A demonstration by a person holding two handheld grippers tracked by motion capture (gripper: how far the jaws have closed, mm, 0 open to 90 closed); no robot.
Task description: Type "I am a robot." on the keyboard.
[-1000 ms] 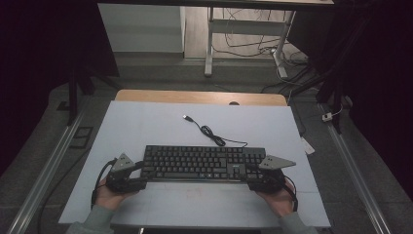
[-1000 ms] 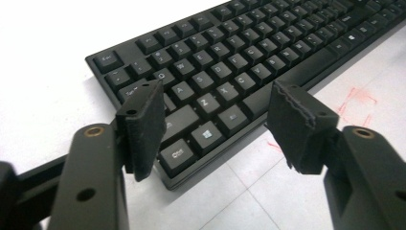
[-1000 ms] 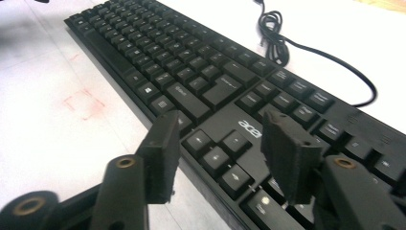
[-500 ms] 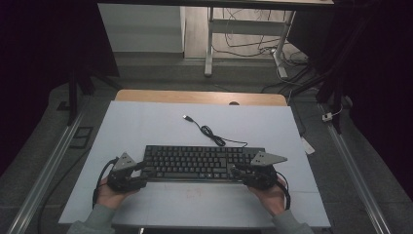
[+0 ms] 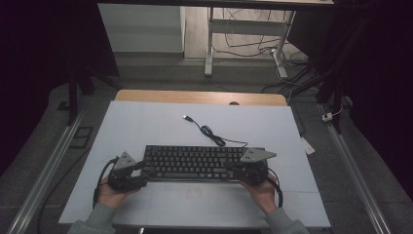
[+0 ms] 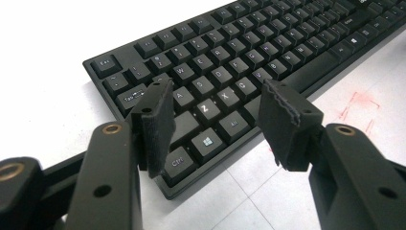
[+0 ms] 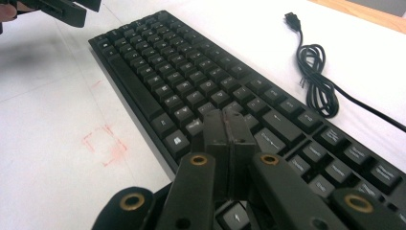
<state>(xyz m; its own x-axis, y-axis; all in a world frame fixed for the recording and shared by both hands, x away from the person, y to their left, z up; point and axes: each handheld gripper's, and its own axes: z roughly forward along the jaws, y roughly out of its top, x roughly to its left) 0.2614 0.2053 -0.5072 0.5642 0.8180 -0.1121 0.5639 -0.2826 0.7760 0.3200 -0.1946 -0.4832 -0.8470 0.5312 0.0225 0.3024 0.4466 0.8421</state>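
Note:
A black keyboard (image 5: 192, 162) lies across the near half of the white table top (image 5: 146, 126). Its black cable (image 5: 214, 136) coils behind it and ends in a loose USB plug (image 5: 186, 117). My left gripper (image 5: 145, 171) is at the keyboard's left end. In the left gripper view this gripper (image 6: 215, 103) is open, its jaws straddling the near-left corner of the keyboard (image 6: 249, 52) above the Z and Alt keys. My right gripper (image 5: 234, 168) hovers over the keyboard's right end. In the right gripper view it (image 7: 229, 117) is shut with nothing between its jaws, just above the keys (image 7: 182, 72).
A faint red square mark (image 7: 105, 143) is drawn on the table just in front of the keyboard. A wooden strip (image 5: 195, 96) runs along the table's far edge. Metal rails (image 5: 44, 170) flank the table, and desk legs with cables (image 5: 243, 44) stand beyond it.
My right gripper has moved left from beside the keyboard's right end to over its keys. The left gripper and the keyboard have stayed in place.

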